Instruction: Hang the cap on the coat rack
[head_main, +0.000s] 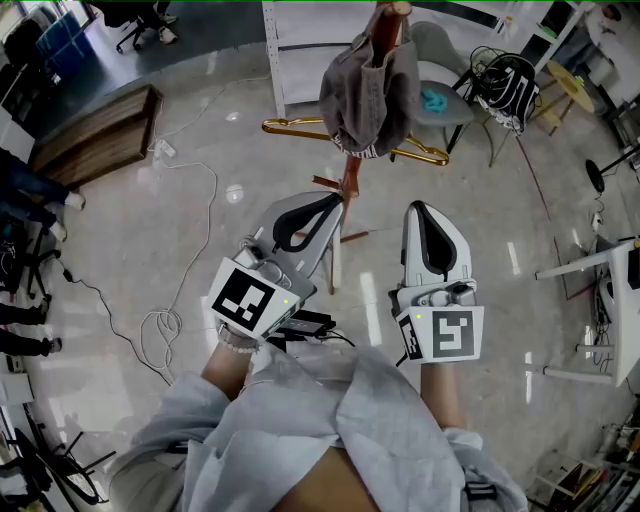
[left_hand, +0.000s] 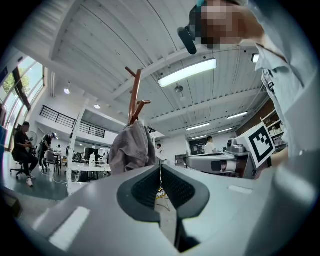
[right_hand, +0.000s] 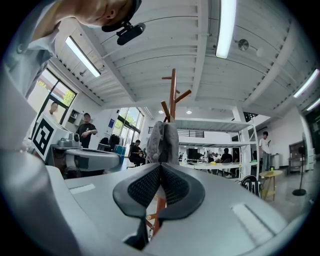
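Grey cap (head_main: 370, 95) draped over an upper peg of the wooden coat rack (head_main: 350, 185), fabric sagging round the pole, borne by the rack alone. Left gripper (head_main: 333, 200) and right gripper (head_main: 419, 210) both clenched on nothing, pads pressed together. Both sit near the rack, touching neither it nor the cap. Likely reading: hanging done, grippers held clear so nothing nudges the cap loose

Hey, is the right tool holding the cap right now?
No, the cap hangs on the coat rack while the right tool is shut and empty.
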